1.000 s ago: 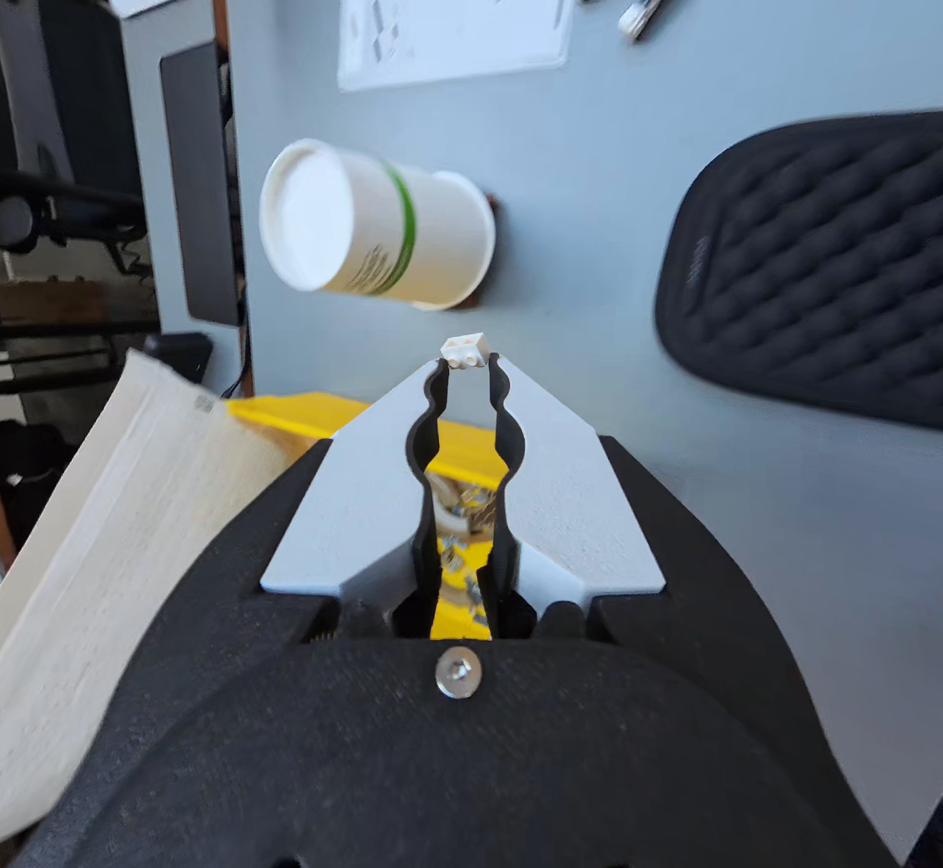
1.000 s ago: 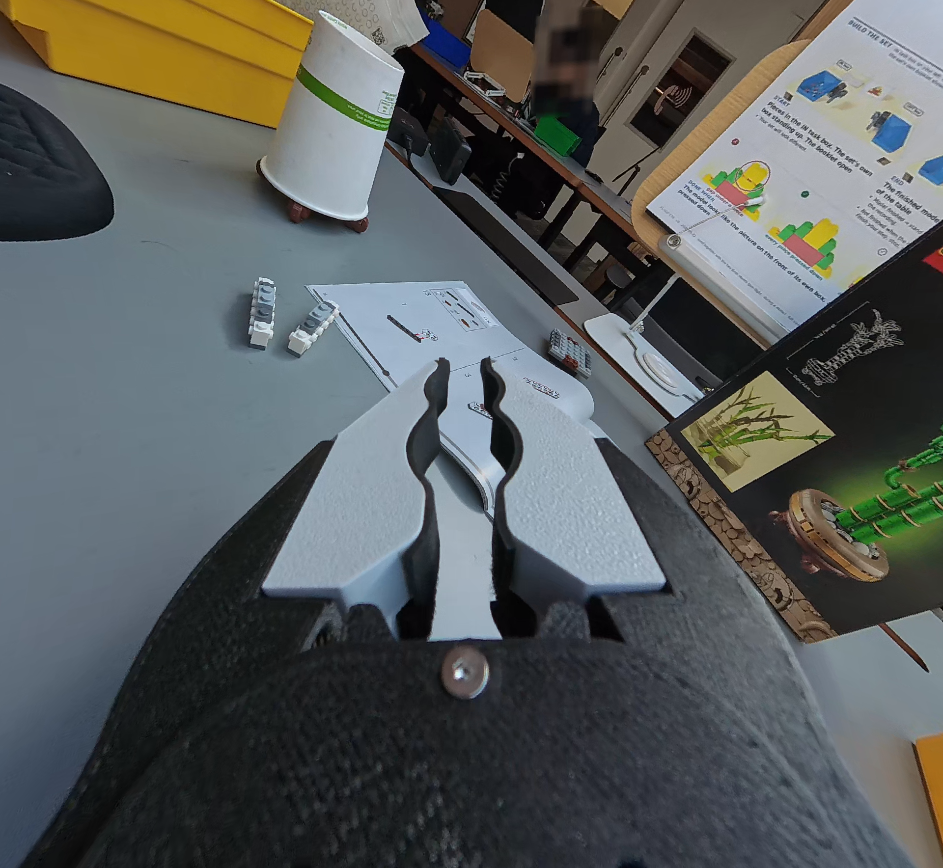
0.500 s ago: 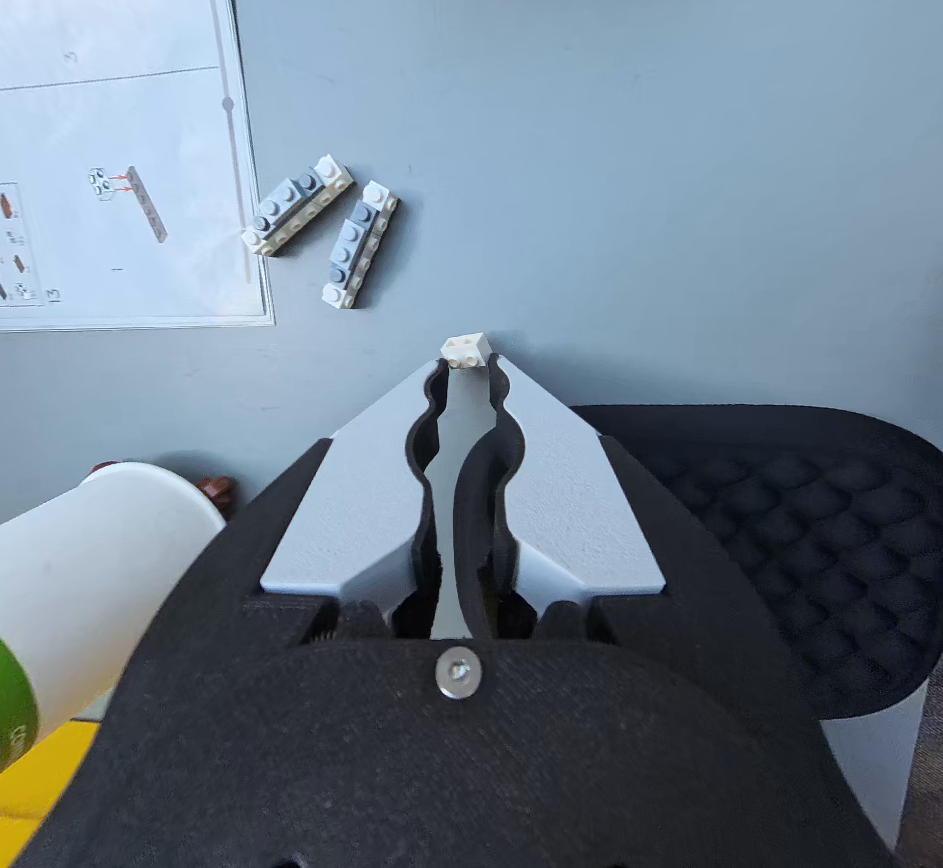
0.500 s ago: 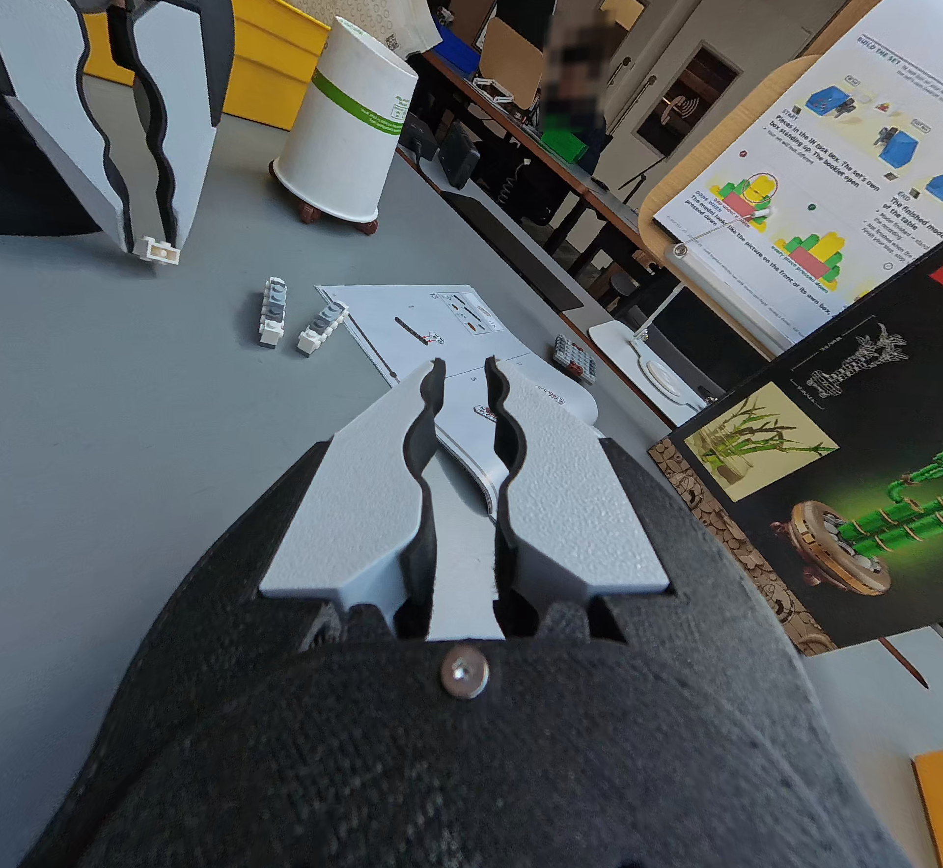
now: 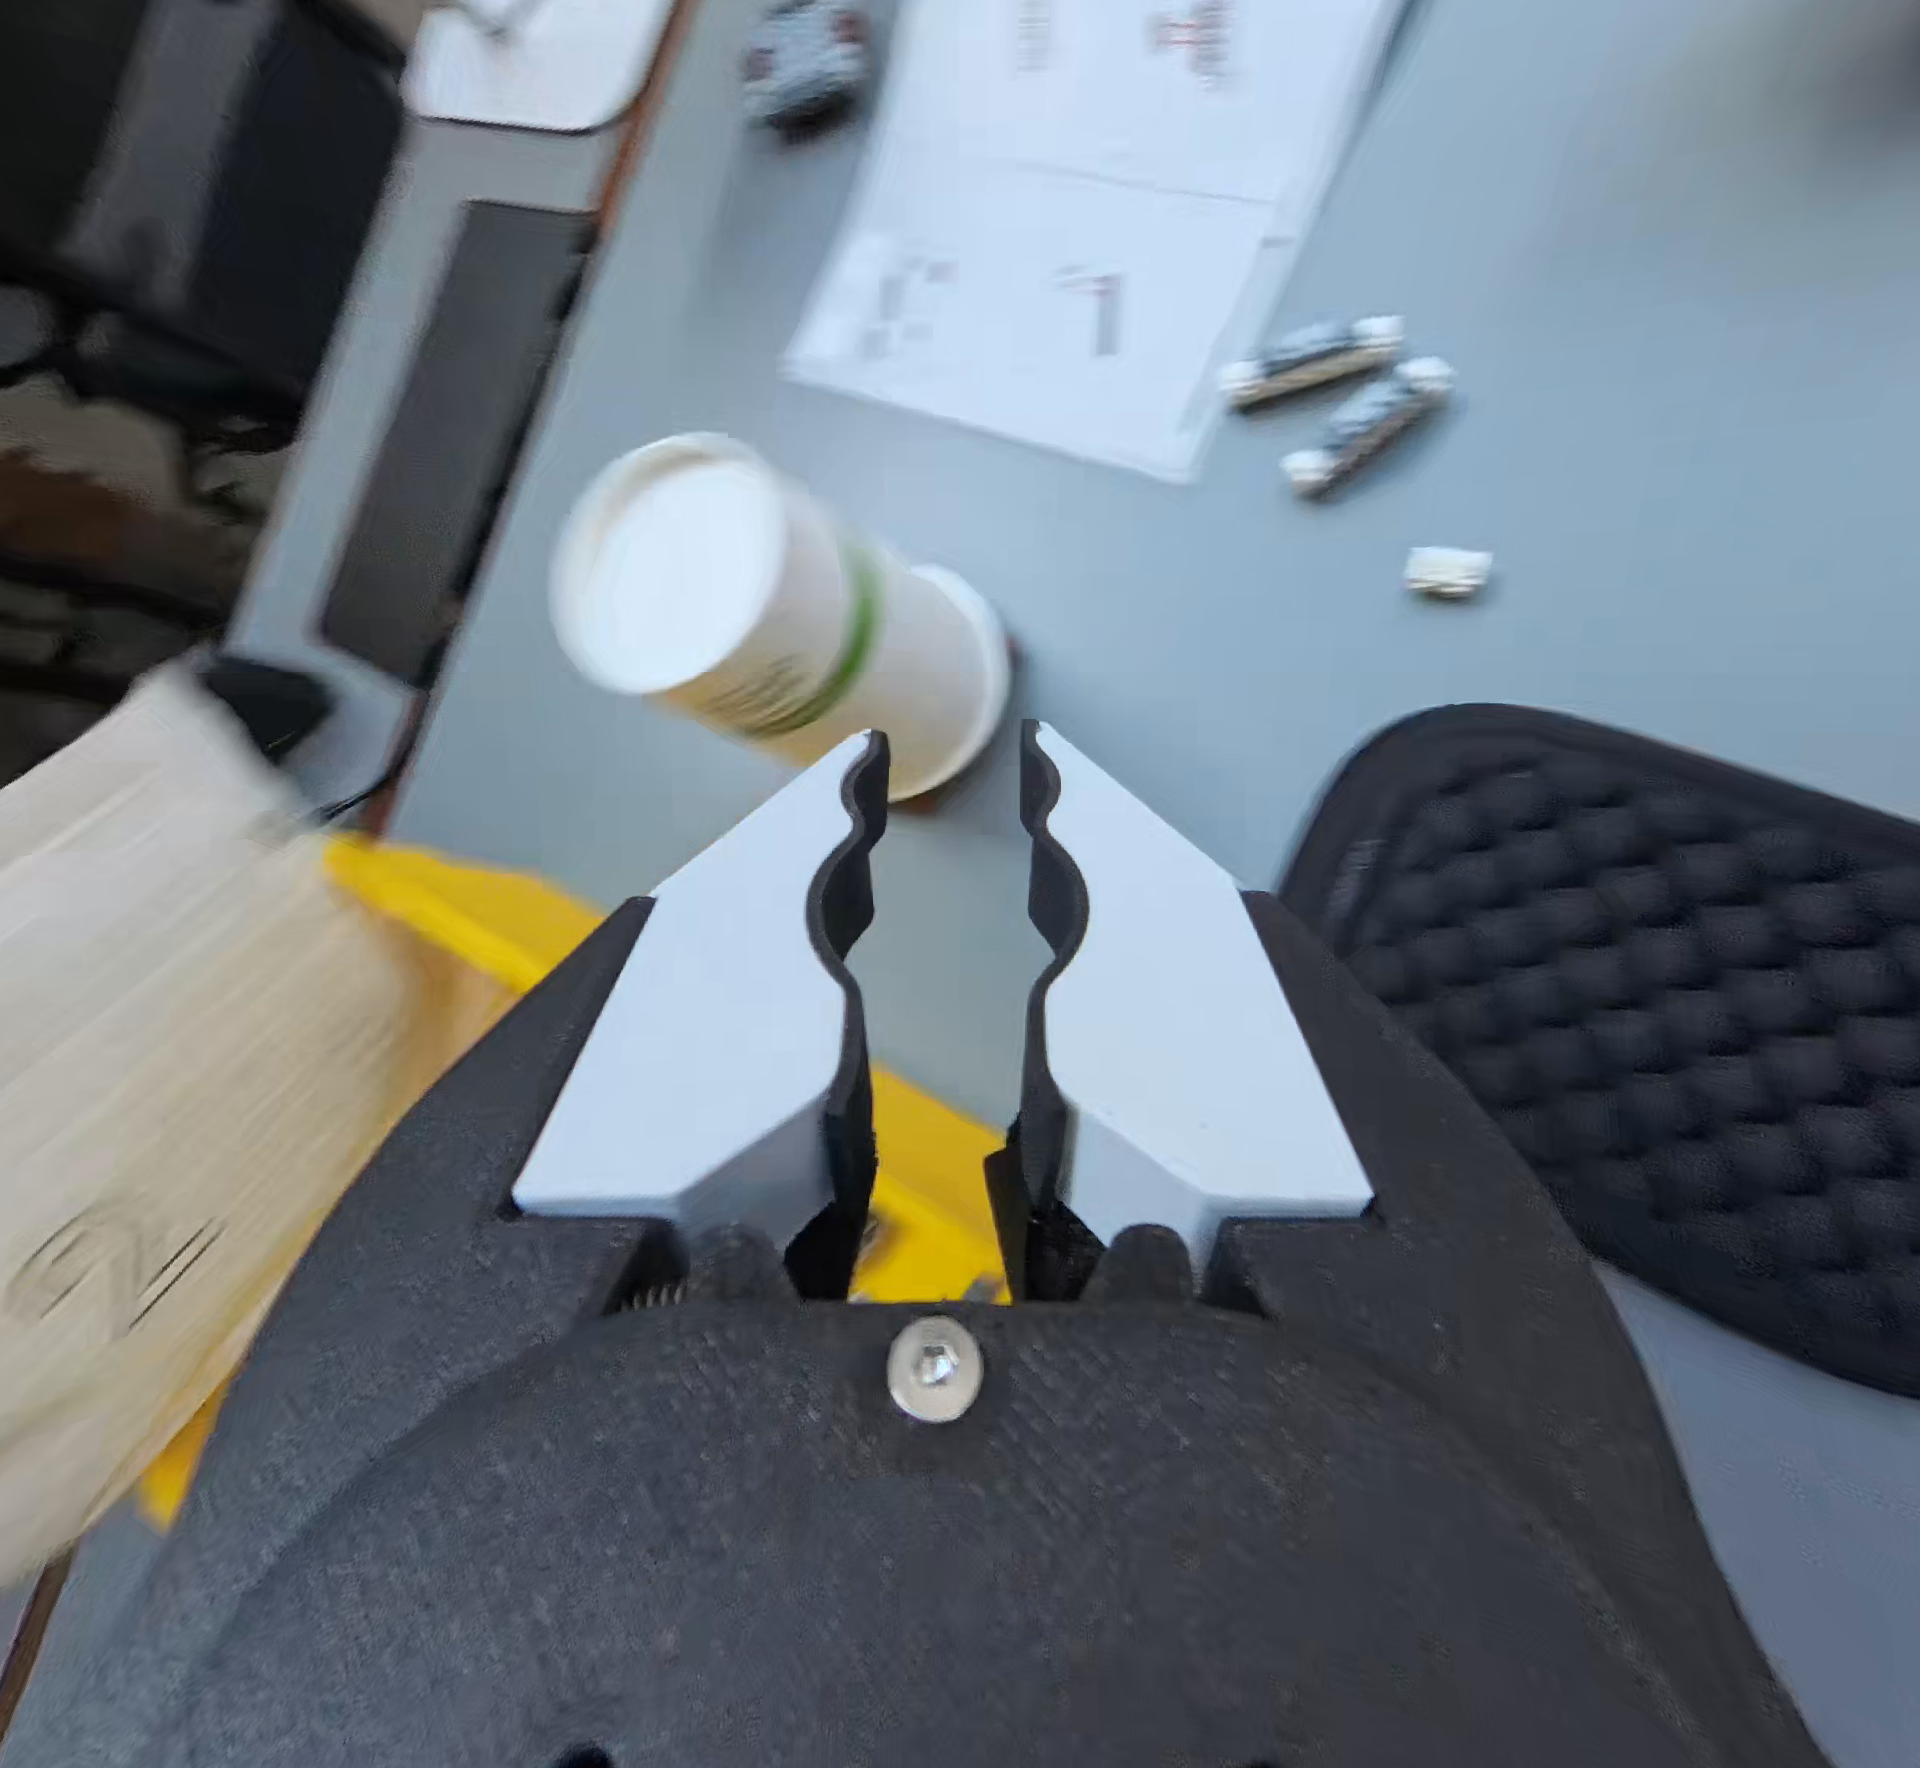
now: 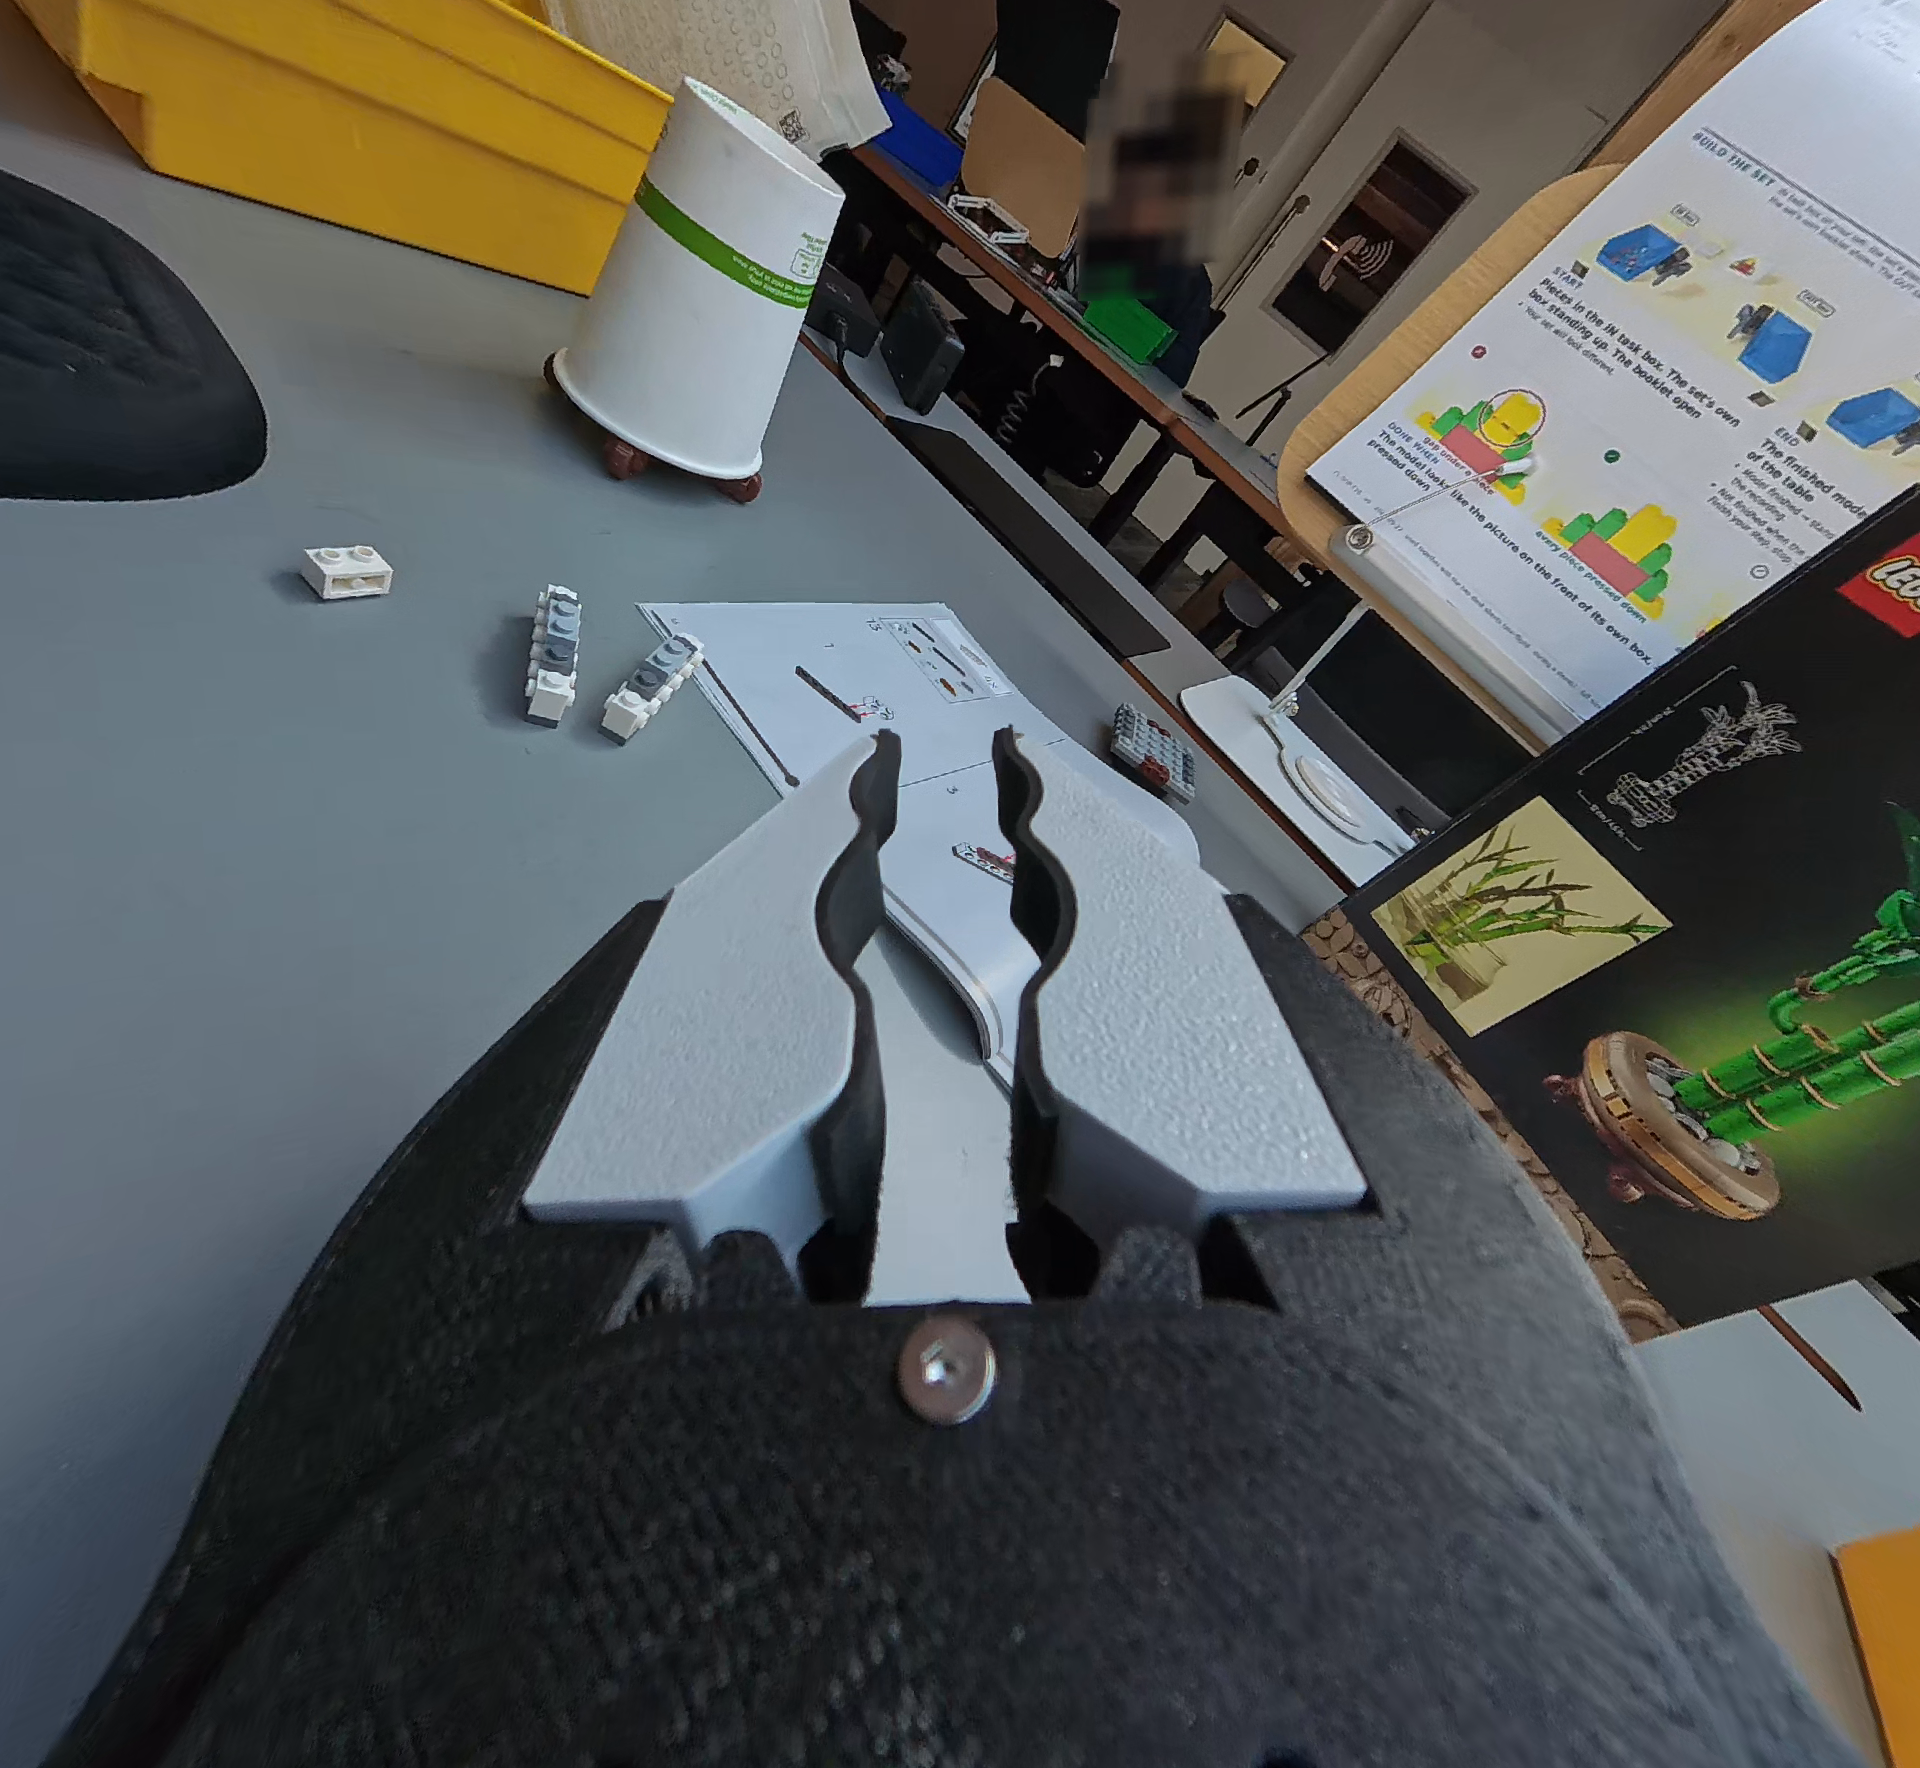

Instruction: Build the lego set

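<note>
Both the left gripper (image 5: 954, 750) and right gripper (image 6: 943, 750) have fingers apart and empty, a white brick (image 6: 348, 571) lying on the table (image 6: 260, 835) near two strips (image 6: 597, 669).

Both grippers have textured black bodies, a silver screw (image 5: 934, 1383), and pale grey fingers (image 5: 717, 1012) with wavy black inner edges.

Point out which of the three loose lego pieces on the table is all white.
The small two-stud brick, lying alone nearest the upturned paper cup. The two longer strips beside the booklet have grey middles.
</note>
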The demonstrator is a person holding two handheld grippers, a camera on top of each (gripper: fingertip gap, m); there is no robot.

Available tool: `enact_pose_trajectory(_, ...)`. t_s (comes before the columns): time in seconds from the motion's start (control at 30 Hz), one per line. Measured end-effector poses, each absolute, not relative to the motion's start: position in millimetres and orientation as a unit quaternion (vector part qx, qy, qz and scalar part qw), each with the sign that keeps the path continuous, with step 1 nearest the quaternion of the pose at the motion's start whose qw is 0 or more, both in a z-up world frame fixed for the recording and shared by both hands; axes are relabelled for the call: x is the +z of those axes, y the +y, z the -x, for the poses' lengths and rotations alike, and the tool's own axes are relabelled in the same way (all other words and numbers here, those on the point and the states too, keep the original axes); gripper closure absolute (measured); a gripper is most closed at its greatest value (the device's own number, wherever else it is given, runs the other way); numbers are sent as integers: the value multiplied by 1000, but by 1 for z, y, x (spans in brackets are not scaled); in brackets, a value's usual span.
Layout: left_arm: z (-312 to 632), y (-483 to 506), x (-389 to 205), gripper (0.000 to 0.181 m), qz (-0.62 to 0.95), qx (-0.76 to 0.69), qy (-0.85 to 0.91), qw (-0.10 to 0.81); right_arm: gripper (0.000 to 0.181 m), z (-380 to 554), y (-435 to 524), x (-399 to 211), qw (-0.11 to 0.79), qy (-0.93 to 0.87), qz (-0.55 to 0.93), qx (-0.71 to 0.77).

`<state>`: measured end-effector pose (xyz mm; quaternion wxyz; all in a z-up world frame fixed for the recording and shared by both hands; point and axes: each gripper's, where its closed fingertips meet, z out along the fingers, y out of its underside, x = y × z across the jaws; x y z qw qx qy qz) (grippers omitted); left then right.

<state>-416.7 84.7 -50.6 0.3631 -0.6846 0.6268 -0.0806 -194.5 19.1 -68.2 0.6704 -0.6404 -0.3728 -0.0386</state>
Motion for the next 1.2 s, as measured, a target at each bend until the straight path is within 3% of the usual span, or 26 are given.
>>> enact_pose_trajectory(0.1,527,174,-4,166,731,32,516,445,164,194,20,-66,675,-368,639,-33)
enact_pose_trajectory(0.33,624,229,-91,165,833,34,489,258,164,193,23,-72,663,-373,647,-51)
enact_pose_trajectory(0.77,659,258,-154,160,840,102,519,124,164,192,25,-76,656,-375,653,-53)
enact_pose_trajectory(0.93,670,253,-164,171,841,121,520,80,164,193,25,-76,655,-378,652,-54)
enact_pose_trajectory(1.1,670,253,-157,172,839,125,522,93,164,194,24,-76,655,-380,651,-53)
enact_pose_trajectory(1.2,669,258,-133,172,837,146,507,146,164,194,24,-75,657,-380,649,-52)
